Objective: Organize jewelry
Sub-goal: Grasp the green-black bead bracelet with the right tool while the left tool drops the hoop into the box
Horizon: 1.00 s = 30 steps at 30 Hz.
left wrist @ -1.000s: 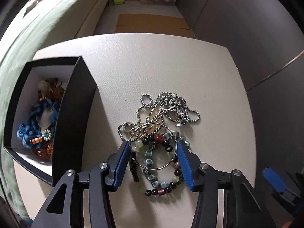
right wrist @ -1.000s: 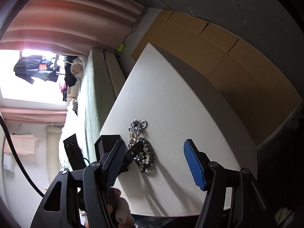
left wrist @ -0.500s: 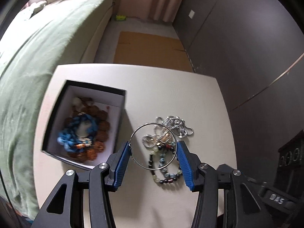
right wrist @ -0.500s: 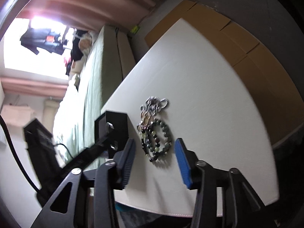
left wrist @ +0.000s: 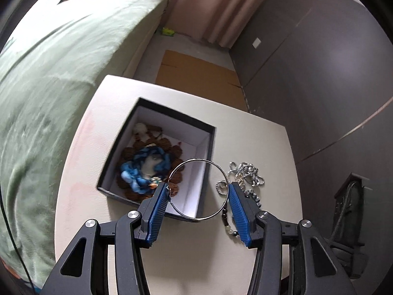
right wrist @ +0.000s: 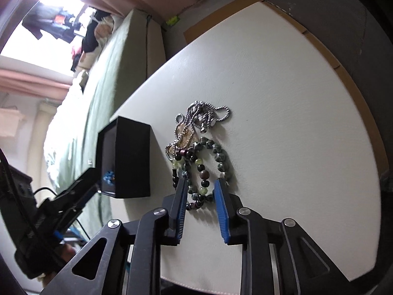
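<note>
Above the near corner of the black box, a thin metal ring is clamped between the left gripper pads. Meanwhile the right gripper jaws are being closed around the beaded bracelets lying beside the silver chain on the white table, though contact cannot be told.

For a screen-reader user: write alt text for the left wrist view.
The left gripper holds a thin silver wire bangle between its blue pads, above the near corner of an open black jewelry box. A silver chain necklace lies beside it on the white table.
</note>
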Tool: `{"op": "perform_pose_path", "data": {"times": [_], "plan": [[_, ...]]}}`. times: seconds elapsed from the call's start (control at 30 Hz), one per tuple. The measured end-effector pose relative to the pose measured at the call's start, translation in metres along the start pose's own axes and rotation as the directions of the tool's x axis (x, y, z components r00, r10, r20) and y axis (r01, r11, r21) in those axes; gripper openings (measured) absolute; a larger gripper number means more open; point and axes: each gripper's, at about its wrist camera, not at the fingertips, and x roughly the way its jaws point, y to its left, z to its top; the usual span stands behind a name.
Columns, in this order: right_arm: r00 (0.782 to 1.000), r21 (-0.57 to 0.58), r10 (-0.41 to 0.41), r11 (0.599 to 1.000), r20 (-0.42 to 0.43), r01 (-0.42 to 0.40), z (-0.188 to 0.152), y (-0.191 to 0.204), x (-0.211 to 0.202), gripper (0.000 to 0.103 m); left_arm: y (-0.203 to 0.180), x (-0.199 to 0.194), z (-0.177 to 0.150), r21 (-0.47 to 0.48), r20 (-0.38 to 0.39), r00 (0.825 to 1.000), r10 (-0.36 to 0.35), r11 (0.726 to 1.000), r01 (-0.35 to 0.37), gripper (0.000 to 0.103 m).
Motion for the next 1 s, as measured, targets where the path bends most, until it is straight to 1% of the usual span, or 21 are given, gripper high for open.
{"op": "perform_pose_path", "data": {"times": [0.07,0.13,0.2,0.3,0.37,0.5,0.53,0.57,0.6,0.73,0.77,0.83,0.9,0.97,1.0], "plan": [[1.0,-0.017,-0.019,1.0,0.002,0.019,0.0,0.004,0.004,0.024,0.006,-0.001,0.003,-0.004,-0.003,1.0,-0.019,1.0,0.019,0.052],[0.999,-0.03,-0.034,0.999,-0.002,0.034,0.0,0.006,0.008,0.024,0.013,-0.002,0.005,-0.017,0.003,1.0,-0.01,1.0,0.01,0.052],[0.998,-0.043,-0.061,0.997,0.004,0.061,0.0,0.009,0.011,0.024,0.018,-0.002,0.006,-0.031,0.0,0.999,-0.041,0.999,0.041,0.052],[0.994,-0.05,-0.112,0.992,0.004,0.112,0.0,0.01,0.015,0.024,0.021,-0.006,0.009,-0.034,0.008,0.999,-0.048,0.998,0.048,0.052],[0.992,-0.053,-0.128,0.99,0.009,0.128,0.001,0.01,0.014,0.024,0.024,-0.006,0.011,-0.041,0.008,0.998,-0.058,0.997,0.059,0.052],[0.989,-0.064,-0.144,0.987,0.025,0.145,0.001,0.012,0.013,0.024,0.026,-0.004,0.013,-0.039,0.005,0.998,-0.057,0.998,0.057,0.052],[0.987,-0.071,-0.155,0.985,0.029,0.157,0.001,0.012,0.012,0.021,0.026,-0.003,0.014,-0.042,0.002,0.998,-0.059,0.997,0.059,0.052],[0.985,-0.077,-0.172,0.982,0.033,0.174,0.001,0.013,0.013,0.013,0.027,-0.002,0.015,-0.043,0.001,0.998,-0.058,0.997,0.058,0.052],[0.983,-0.08,-0.179,0.98,0.036,0.182,0.001,0.015,0.013,0.012,0.027,-0.001,0.015,-0.043,0.001,0.998,-0.058,0.997,0.058,0.052],[0.986,-0.069,-0.16,0.984,0.049,0.163,0.0,0.013,0.006,0.011,0.027,0.002,0.018,-0.05,-0.005,0.998,-0.07,0.996,0.07,0.052],[0.987,-0.065,-0.147,0.986,0.057,0.151,0.0,0.014,0.002,0.012,0.026,0.004,0.018,-0.05,-0.003,0.997,-0.076,0.996,0.076,0.052],[0.993,-0.062,-0.094,0.993,0.075,0.099,-0.001,0.015,-0.008,0.012,0.026,0.005,0.021,-0.051,-0.001,0.996,-0.089,0.995,0.089,0.056],[0.995,-0.068,-0.041,0.997,0.096,0.047,-0.001,0.02,-0.016,0.012,0.025,0.004,0.022,-0.049,-0.002,0.994,-0.109,0.993,0.108,0.065],[0.993,-0.076,0.022,0.997,0.119,-0.012,-0.002,0.025,-0.027,0.012,0.026,0.001,0.024,-0.054,0.012,0.994,-0.107,0.993,0.108,0.074],[0.991,-0.081,0.044,0.996,0.129,-0.034,-0.002,0.027,-0.031,0.012,0.029,-0.002,0.024,-0.061,0.023,0.994,-0.105,0.993,0.106,0.076]]}}
